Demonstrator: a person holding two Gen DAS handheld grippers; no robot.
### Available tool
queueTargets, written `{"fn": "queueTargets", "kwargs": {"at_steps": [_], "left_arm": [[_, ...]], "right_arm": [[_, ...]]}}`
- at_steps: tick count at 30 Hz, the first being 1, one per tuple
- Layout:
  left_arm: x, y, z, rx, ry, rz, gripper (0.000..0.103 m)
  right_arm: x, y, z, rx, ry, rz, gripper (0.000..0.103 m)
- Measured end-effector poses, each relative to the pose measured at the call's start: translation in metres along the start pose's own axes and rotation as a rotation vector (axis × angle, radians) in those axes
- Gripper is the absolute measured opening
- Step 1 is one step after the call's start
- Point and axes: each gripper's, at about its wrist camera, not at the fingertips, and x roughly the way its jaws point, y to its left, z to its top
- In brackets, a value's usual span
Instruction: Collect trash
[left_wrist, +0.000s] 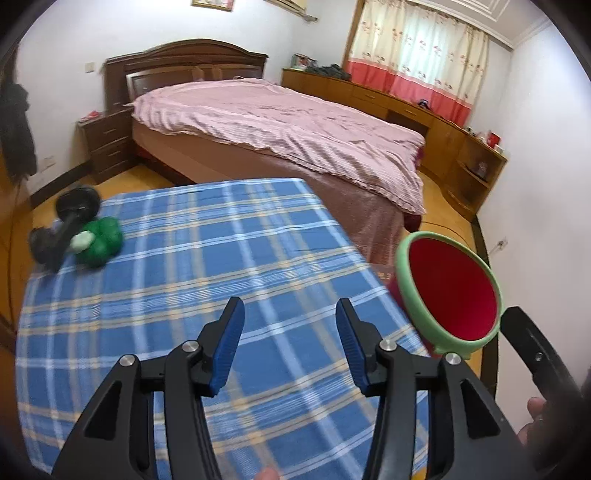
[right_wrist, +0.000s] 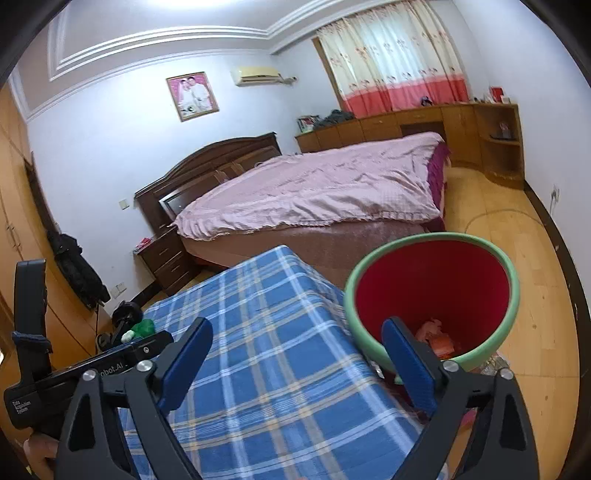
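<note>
A red trash bin with a green rim (left_wrist: 448, 291) stands beside the right edge of a table with a blue plaid cloth (left_wrist: 207, 258). In the right wrist view the bin (right_wrist: 436, 291) holds pink and orange scraps (right_wrist: 437, 338) at its bottom. A crumpled green bag with a white piece (left_wrist: 98, 240) lies at the table's far left corner; it also shows in the right wrist view (right_wrist: 142, 328). My left gripper (left_wrist: 290, 343) is open and empty above the cloth. My right gripper (right_wrist: 295, 365) is open and empty, one finger over the bin's near rim.
A black dumbbell (left_wrist: 66, 225) lies on the floor beside the green bag. A bed with a pink cover (left_wrist: 288, 129) stands behind the table. A dark nightstand (left_wrist: 105, 144) and wooden cabinets (left_wrist: 424, 118) line the walls. Wooden floor (right_wrist: 524, 258) lies right of the bin.
</note>
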Motion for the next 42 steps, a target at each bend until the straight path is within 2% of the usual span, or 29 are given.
{"fn": "queueTargets", "kwargs": {"at_steps": [12,20,42], "left_arm": [[-0.052,0.035,-0.025,-0.069,-0.084,0.102,0.052],[-0.068,0.046,-0.03,-0.096,-0.125,0.151,0.052],[-0.069,0.045,-0.03,-0.09,-0.146,0.162,0.052]], "right_arm": [[-0.019,0.035,-0.014,-0.048,-0.033,0.064,0.102],[-0.028,0.048,-0.018,-0.076,-0.053,0.063,0.102],[-0.033,0.051,-0.019,-0.084,-0.046,0.055,0.102]]}}
